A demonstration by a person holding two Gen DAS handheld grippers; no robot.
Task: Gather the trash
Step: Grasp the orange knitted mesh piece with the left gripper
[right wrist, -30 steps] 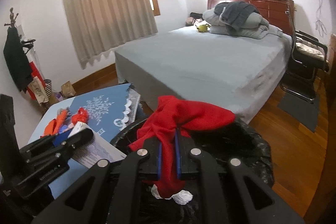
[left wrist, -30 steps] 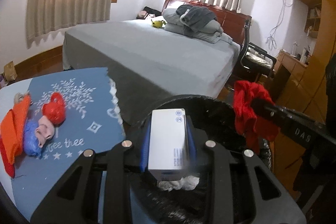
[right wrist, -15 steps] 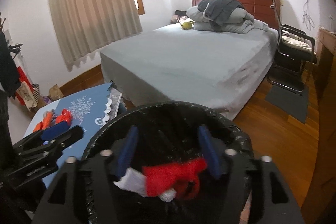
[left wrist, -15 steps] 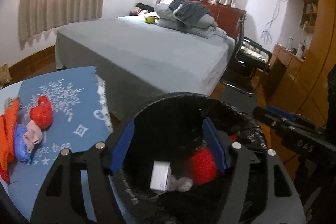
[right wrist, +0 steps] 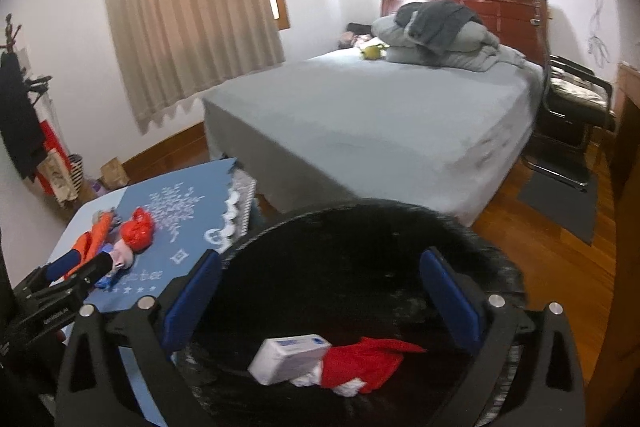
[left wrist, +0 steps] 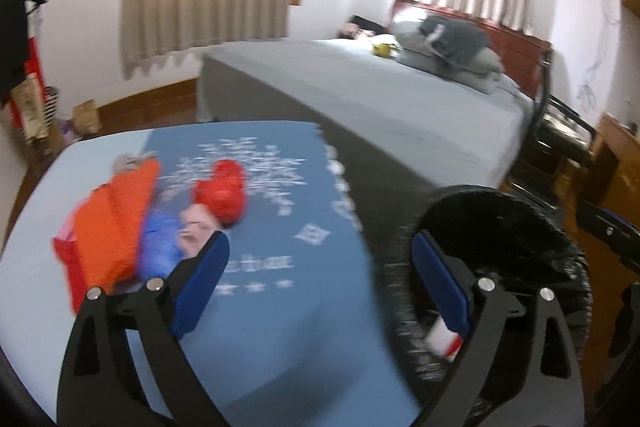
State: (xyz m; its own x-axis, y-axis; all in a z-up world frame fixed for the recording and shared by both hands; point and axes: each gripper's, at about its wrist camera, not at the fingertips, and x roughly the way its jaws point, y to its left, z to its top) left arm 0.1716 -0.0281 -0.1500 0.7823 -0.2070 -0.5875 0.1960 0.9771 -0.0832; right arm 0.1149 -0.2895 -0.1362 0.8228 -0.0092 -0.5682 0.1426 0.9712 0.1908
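Observation:
A black-lined trash bin (right wrist: 360,227) stands beside the table; inside lie a white box (right wrist: 290,353) and a red cloth (right wrist: 360,361). My right gripper (right wrist: 320,293) is open and empty above the bin. My left gripper (left wrist: 320,279) is open and empty over the table's blue cloth (left wrist: 280,259), with the bin (left wrist: 496,227) to its right. On the table lie an orange packet (left wrist: 116,223), a red crumpled bag (left wrist: 222,193), a blue wrapper (left wrist: 158,243) and a pink wrapper (left wrist: 196,227). The left gripper (right wrist: 76,273) shows in the right wrist view near that pile (right wrist: 136,233).
A large grey bed (right wrist: 380,115) stands behind the table and bin. A black chair (right wrist: 576,107) and a wooden desk (left wrist: 616,155) are at the right. Bags sit by the left wall (left wrist: 32,107). The floor is wood with a dark mat (right wrist: 560,203).
Both grippers opened and dropped the white box and the red cloth into the bin. The left gripper then swung left over the table, toward the pile of wrappers.

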